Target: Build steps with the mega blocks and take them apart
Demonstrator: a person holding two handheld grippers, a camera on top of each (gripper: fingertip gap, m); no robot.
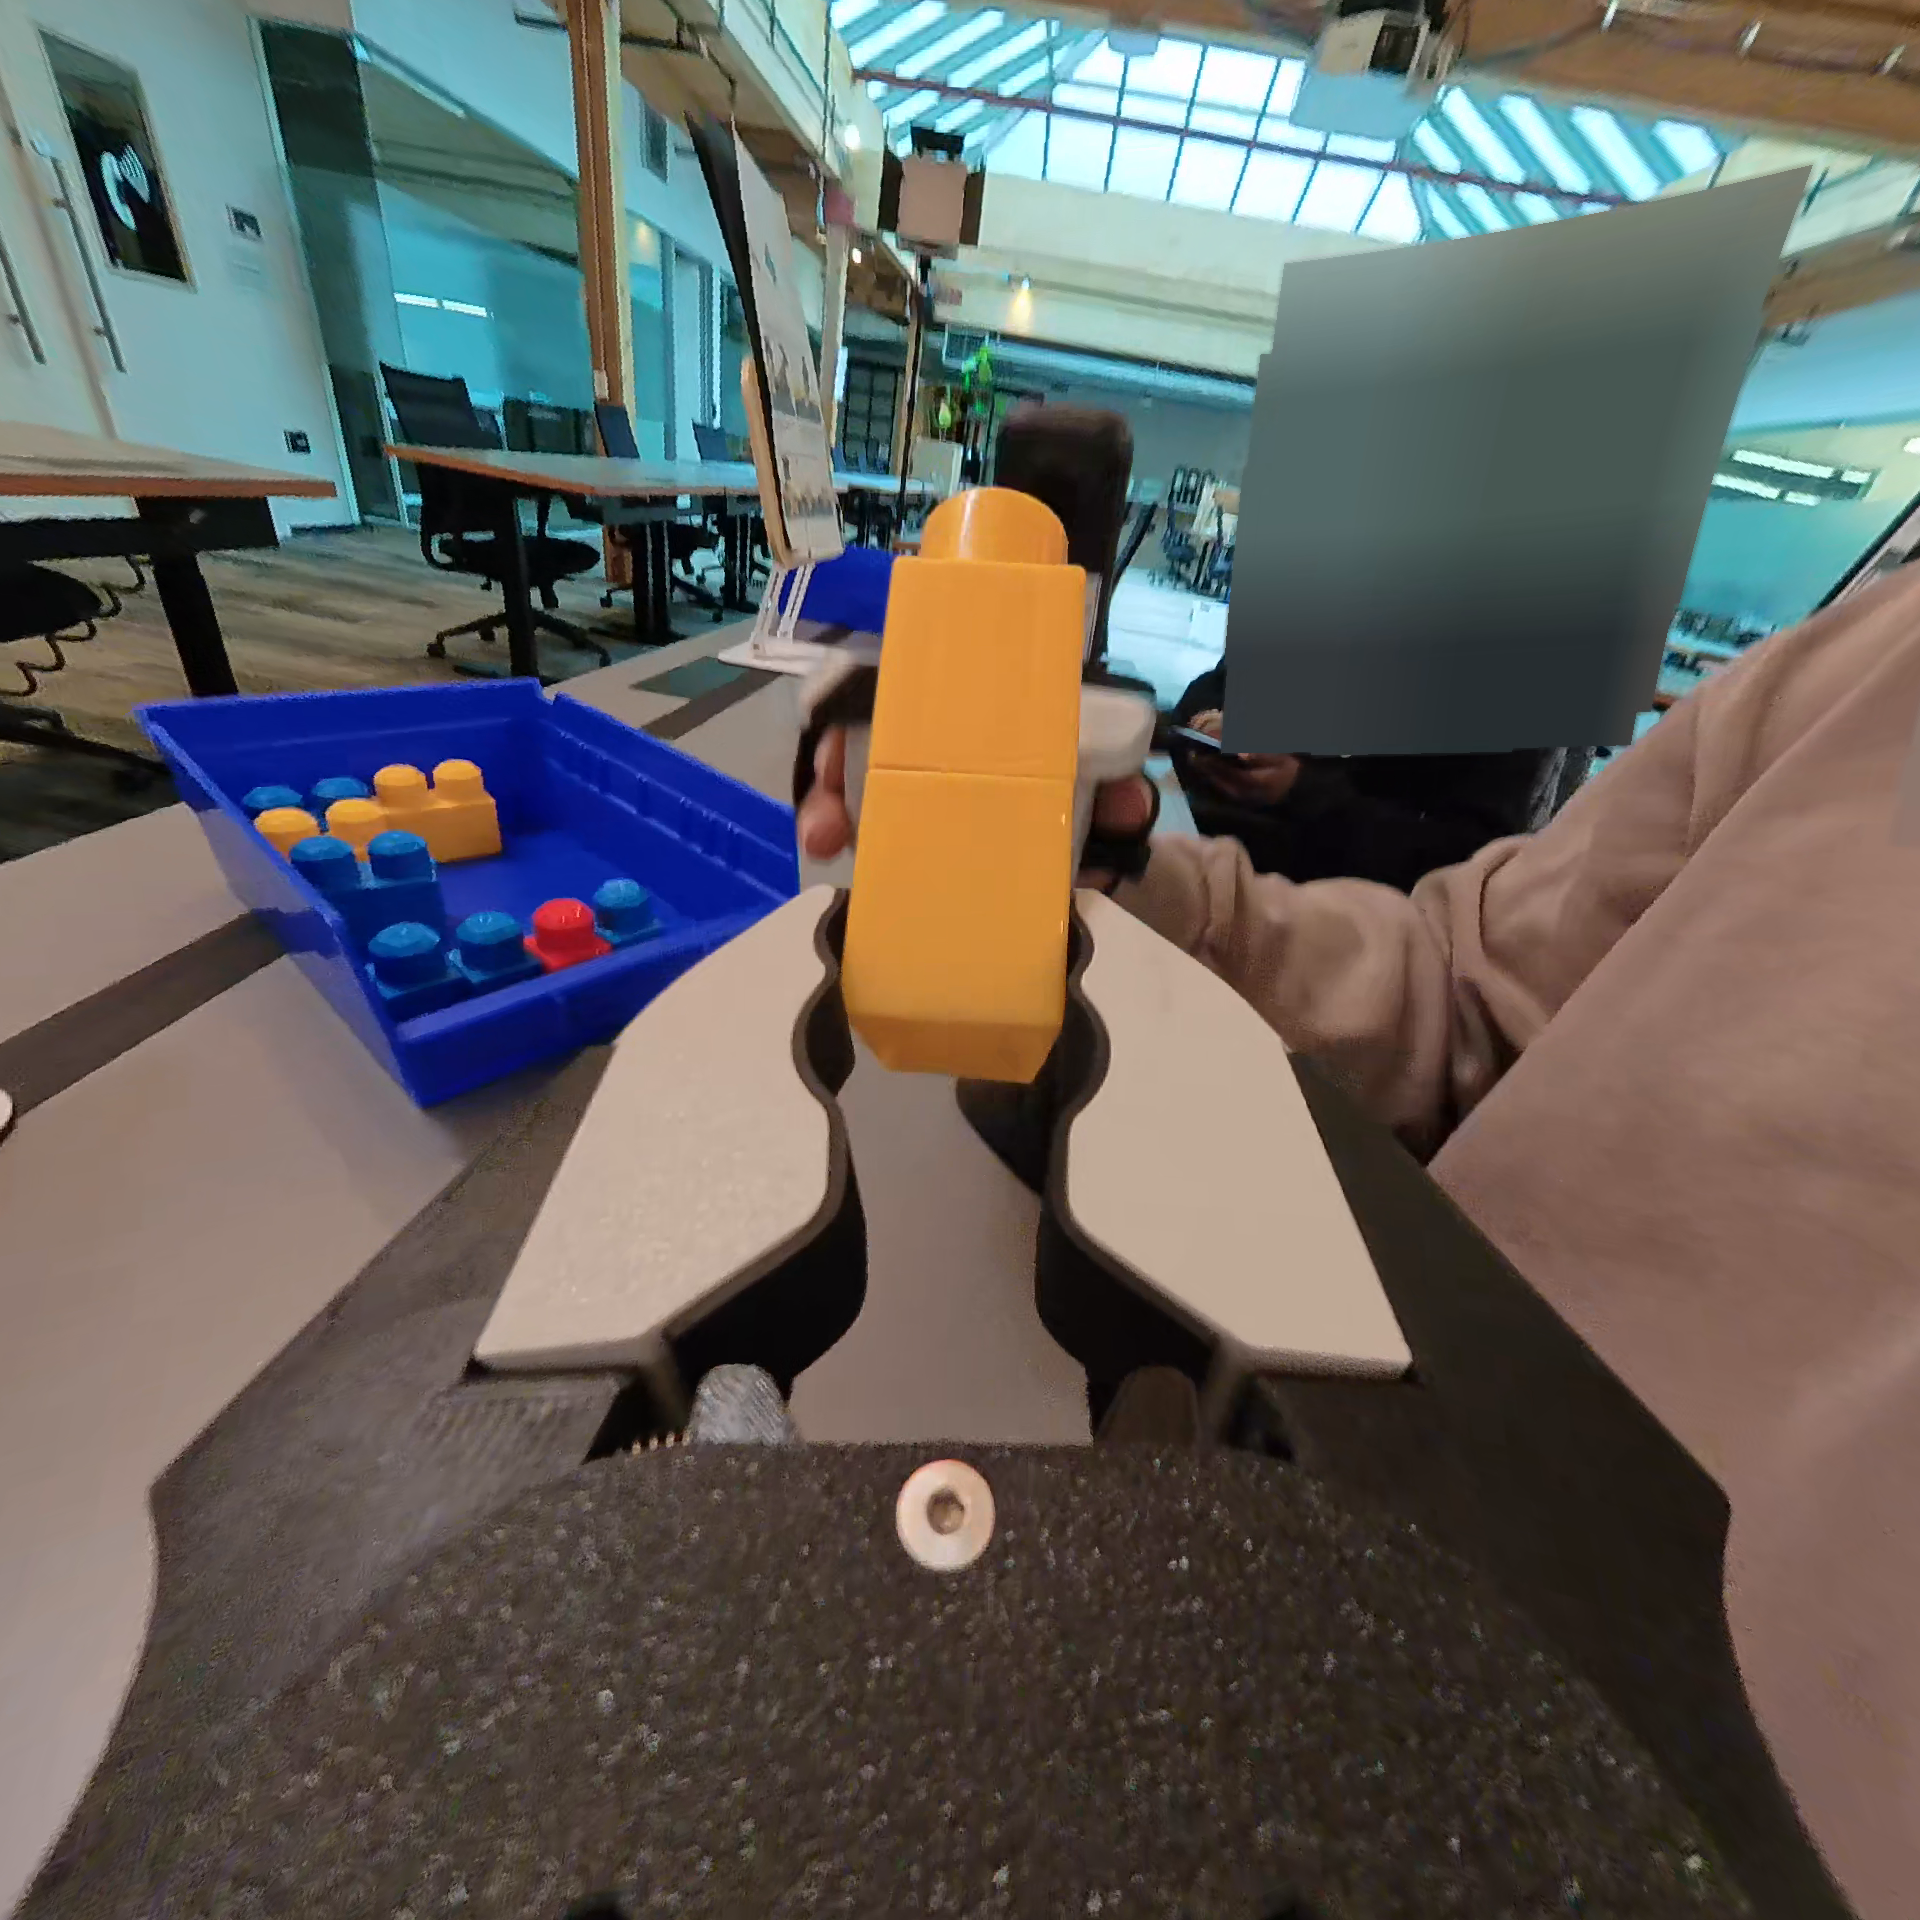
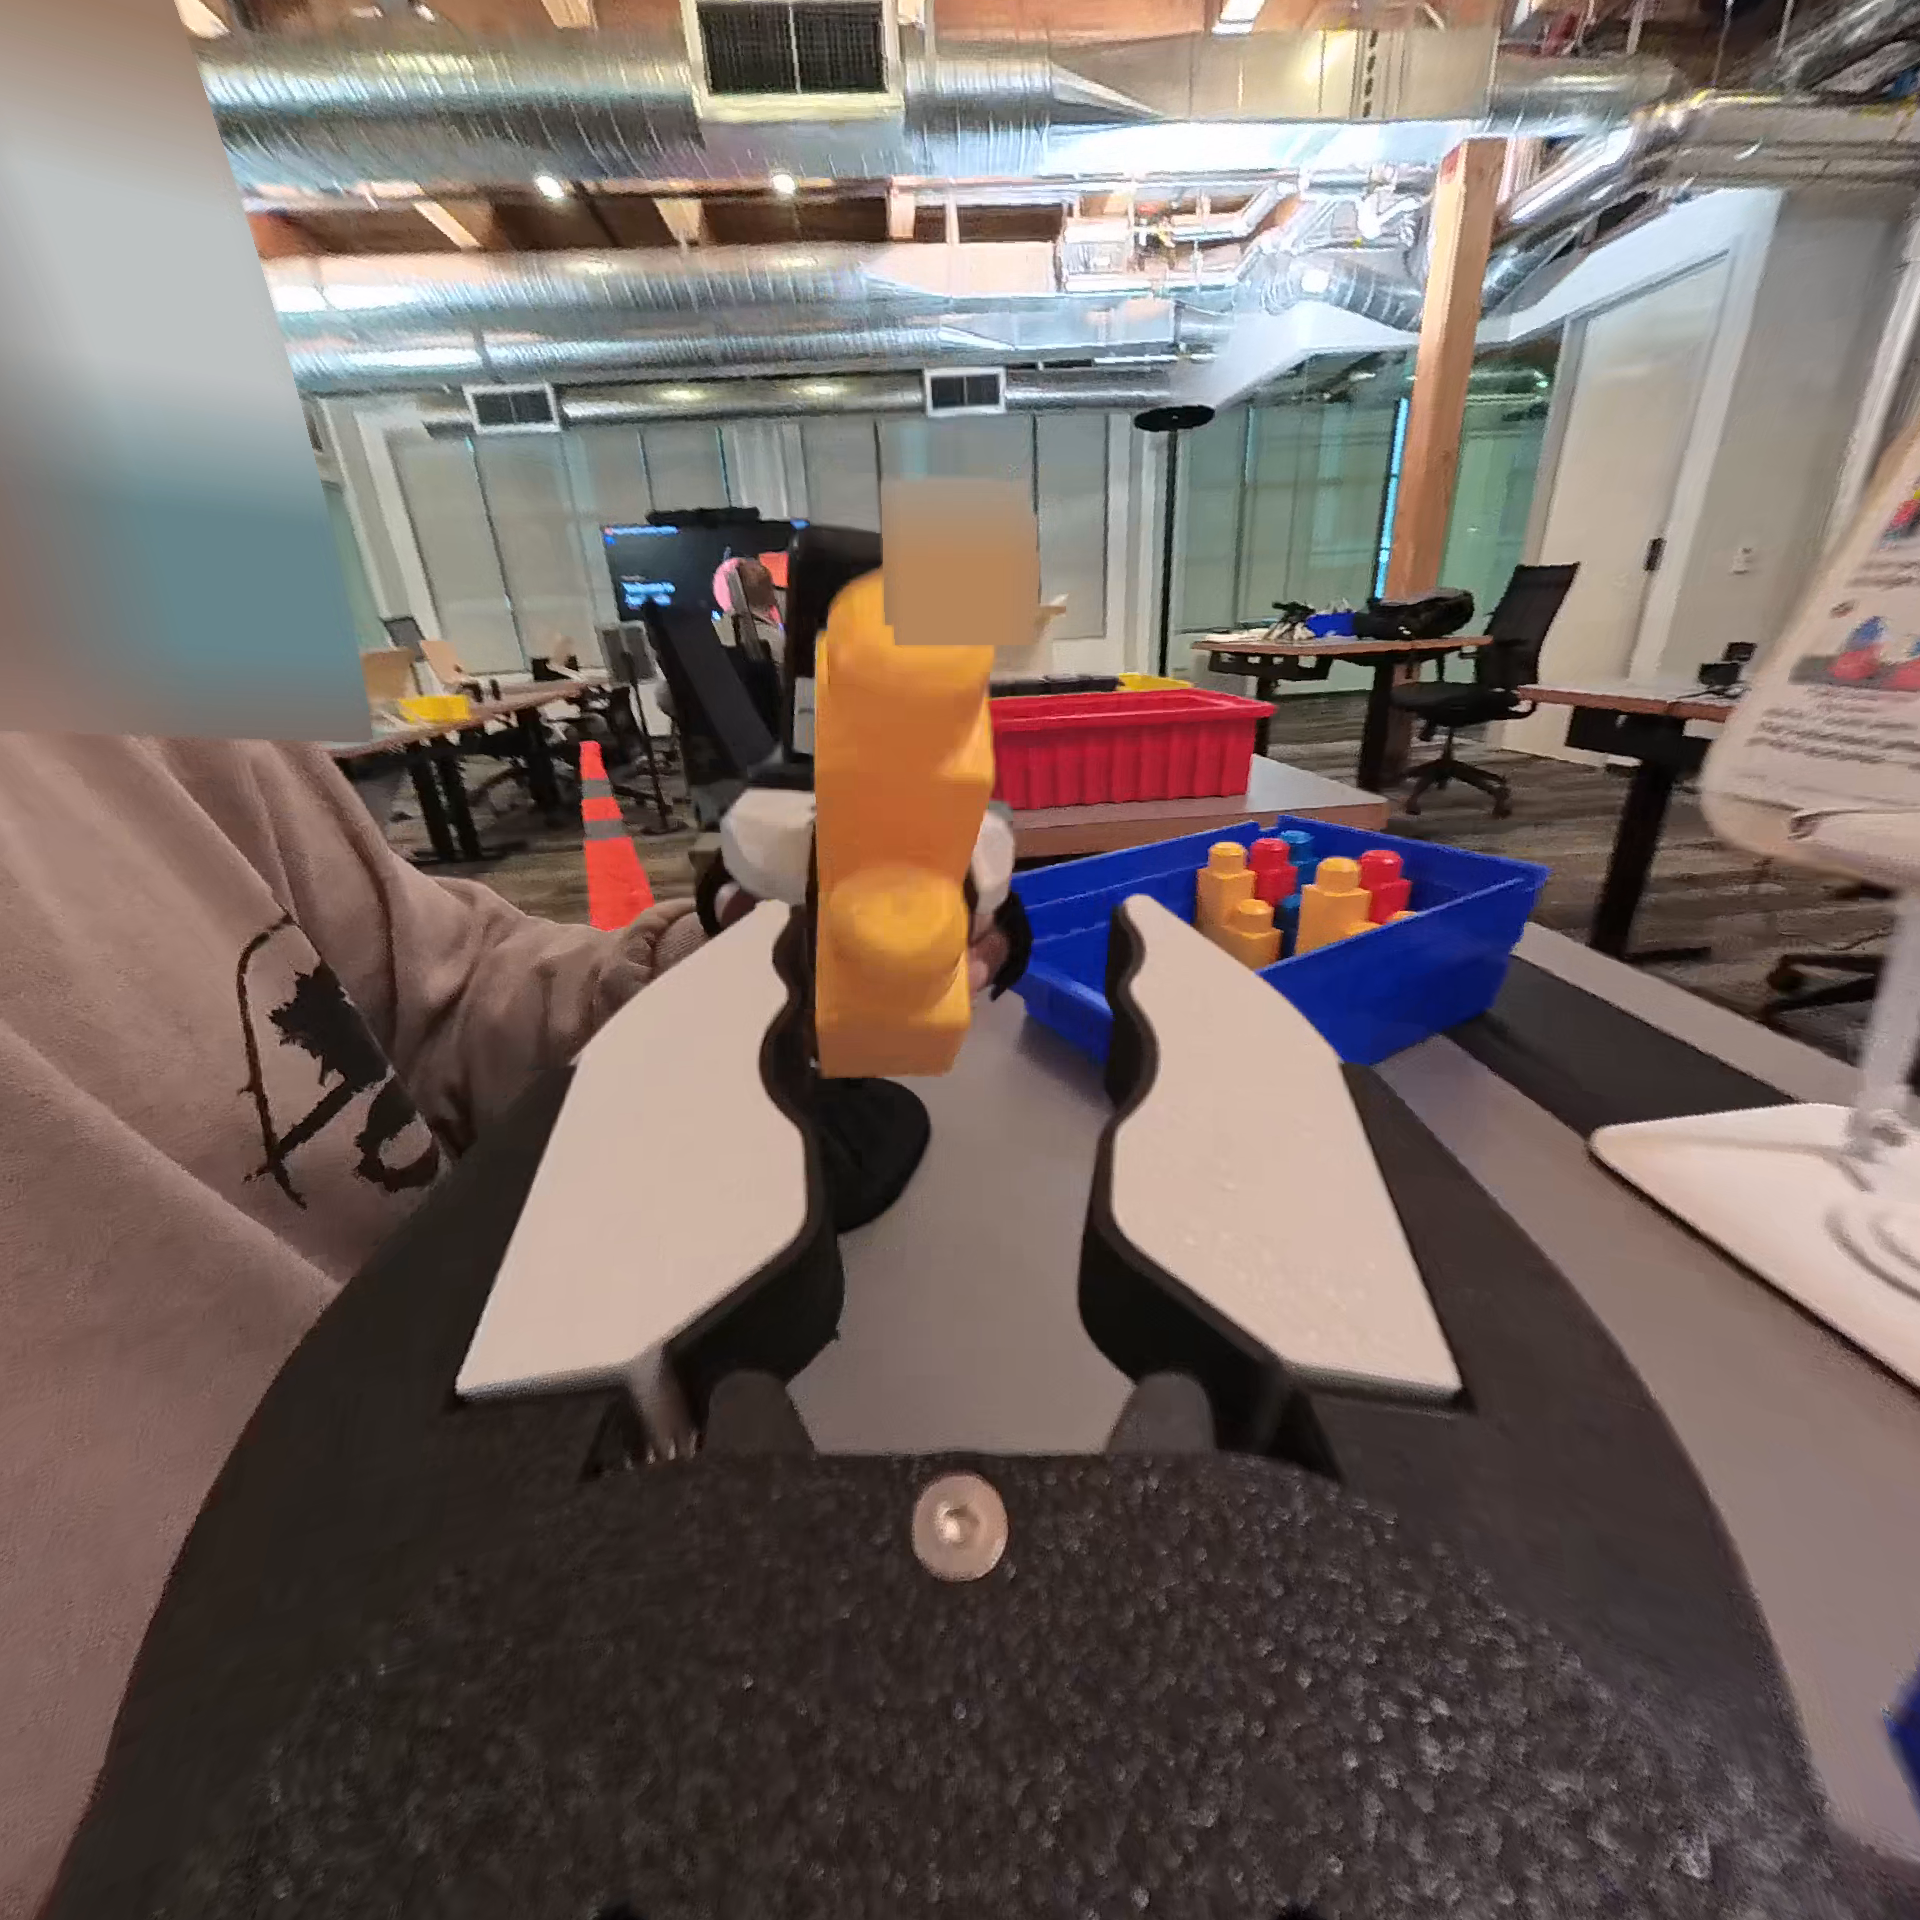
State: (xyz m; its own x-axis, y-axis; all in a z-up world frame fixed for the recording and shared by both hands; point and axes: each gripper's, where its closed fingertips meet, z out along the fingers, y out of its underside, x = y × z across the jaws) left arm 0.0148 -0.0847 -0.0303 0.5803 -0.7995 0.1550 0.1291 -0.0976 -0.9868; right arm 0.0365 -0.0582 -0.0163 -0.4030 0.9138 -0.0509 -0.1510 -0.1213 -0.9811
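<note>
Yellow block stack [image 1: 961,821] sits clamped between left fingers [image 1: 717,1101] — right fingers [image 2: 1257,1132] spread, touching nothing.

The yellow block stack [image 2: 896,831] loses its top under a mosaic patch, and it hides the other tool behind.

Glossy smooth plastic yellow blocks [image 1: 961,831], shiny blue plastic bin [image 1: 665,810] with ribbed walls, matt pale-grey fingers [image 1: 707,1132] edged in black, rough speckled black gripper body [image 1: 935,1714], small bright metal screw [image 1: 943,1514], matt smooth grey tabletop [image 1: 208,1195], soft beige cloth sleeve [image 1: 1662,935].
</note>
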